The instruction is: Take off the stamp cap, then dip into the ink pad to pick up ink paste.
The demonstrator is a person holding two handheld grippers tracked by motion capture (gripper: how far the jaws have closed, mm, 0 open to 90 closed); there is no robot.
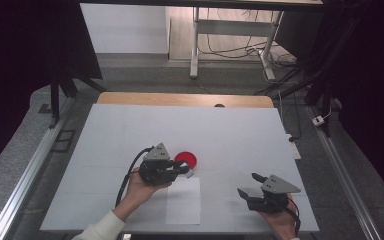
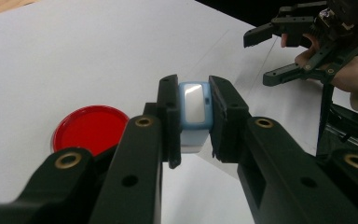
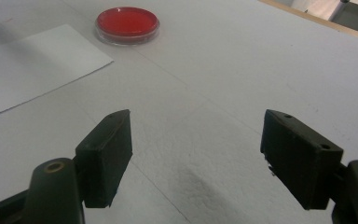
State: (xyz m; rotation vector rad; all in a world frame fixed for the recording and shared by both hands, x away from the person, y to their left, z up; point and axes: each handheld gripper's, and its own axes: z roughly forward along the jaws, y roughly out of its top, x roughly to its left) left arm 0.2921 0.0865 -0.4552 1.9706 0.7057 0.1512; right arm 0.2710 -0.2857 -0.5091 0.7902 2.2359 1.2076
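Fingers of the left gripper (image 2: 194, 122) clamp a pale blue block (image 2: 194, 109) beside the red dish (image 2: 90, 129), while the right gripper (image 3: 198, 156) gapes empty.

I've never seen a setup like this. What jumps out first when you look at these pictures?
The red round dish catches the eye first, bright against the white table near its middle. Right beside it, the left gripper is clamped on a small pale blue block with a shiny face, held above the table. The right gripper hovers open over bare table, and a white paper sheet lies toward the near edge.
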